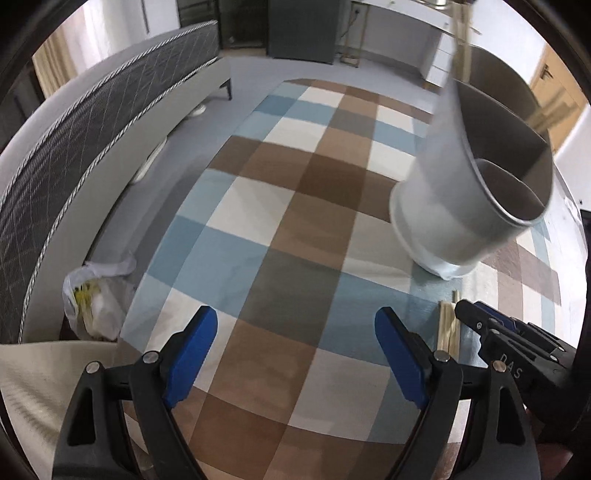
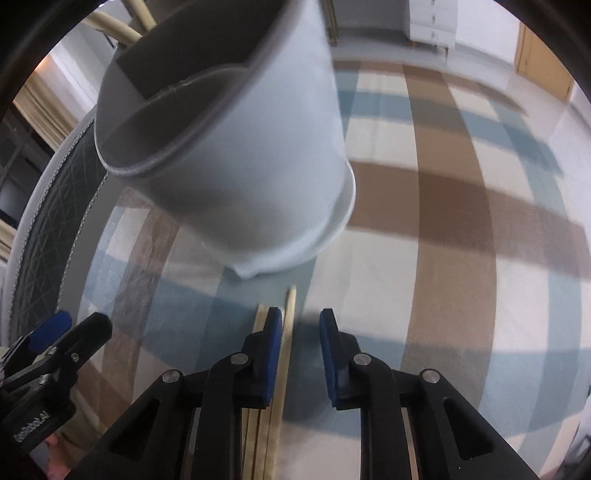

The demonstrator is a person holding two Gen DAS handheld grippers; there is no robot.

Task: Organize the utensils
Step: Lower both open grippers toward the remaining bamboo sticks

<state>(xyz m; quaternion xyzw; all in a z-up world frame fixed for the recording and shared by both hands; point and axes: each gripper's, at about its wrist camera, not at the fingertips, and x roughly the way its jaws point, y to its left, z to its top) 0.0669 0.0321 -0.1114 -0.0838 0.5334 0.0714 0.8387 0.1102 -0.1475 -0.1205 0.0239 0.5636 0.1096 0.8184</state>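
A grey divided utensil holder [image 1: 469,192] stands on the checked tablecloth [image 1: 280,206] at the right, with wooden utensils [image 1: 461,40] sticking out of its far compartment. It fills the upper left of the right wrist view [image 2: 236,155]. Several wooden chopsticks [image 1: 447,325] lie on the cloth in front of it. My left gripper [image 1: 295,354] is open and empty over the cloth. My right gripper [image 2: 301,347] is open, low over the chopsticks [image 2: 286,350]; one lies between its fingers by the left pad, others under the left finger.
A grey bed [image 1: 92,140] runs along the left of the table. A white plastic bag [image 1: 99,295] sits on the floor by it. White drawers [image 2: 432,22] and a wooden door [image 2: 543,62] stand far behind.
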